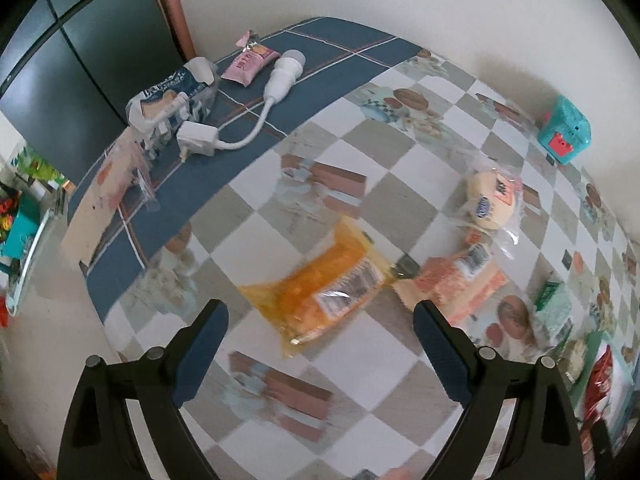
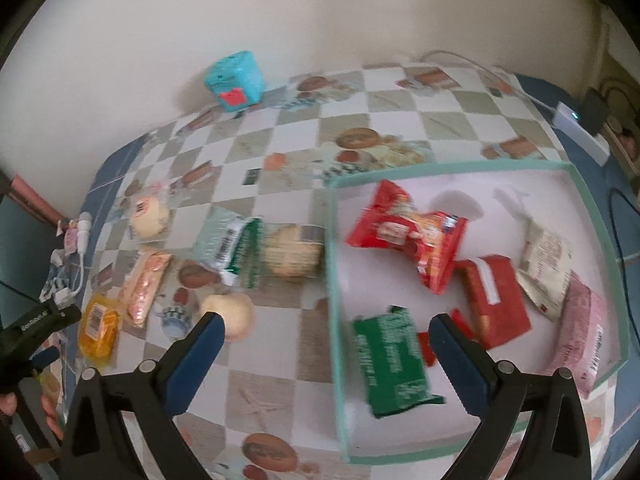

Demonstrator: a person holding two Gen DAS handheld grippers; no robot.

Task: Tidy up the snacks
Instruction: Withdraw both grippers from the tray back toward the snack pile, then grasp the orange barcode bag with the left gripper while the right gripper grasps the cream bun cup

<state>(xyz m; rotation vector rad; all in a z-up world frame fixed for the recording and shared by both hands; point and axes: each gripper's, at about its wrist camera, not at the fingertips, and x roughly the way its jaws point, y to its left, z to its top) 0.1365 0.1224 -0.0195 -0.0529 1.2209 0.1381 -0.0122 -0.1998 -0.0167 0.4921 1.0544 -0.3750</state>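
Now the orange packet (image 1: 320,284) lies just ahead of the left gripper (image 1: 320,320), its long axis slanted across the wide-open, empty jaws; the right gripper (image 2: 324,336) also gapes empty.

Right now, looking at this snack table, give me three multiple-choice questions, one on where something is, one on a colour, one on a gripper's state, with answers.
1. Where does the dark green packet lie?
A. inside the tray
B. against the wall
C. on the power strip

2. What colour is the packet lying in front of the left gripper?
A. purple
B. orange
C. black

3. How is the right gripper?
A. shut on a red packet
B. shut on nothing
C. open, holding nothing

Answers: 1 A, it lies within the tray's green rim. 2 B, its wrapper is orange with a barcode label. 3 C, the fingers stand wide apart with nothing pressed between them.
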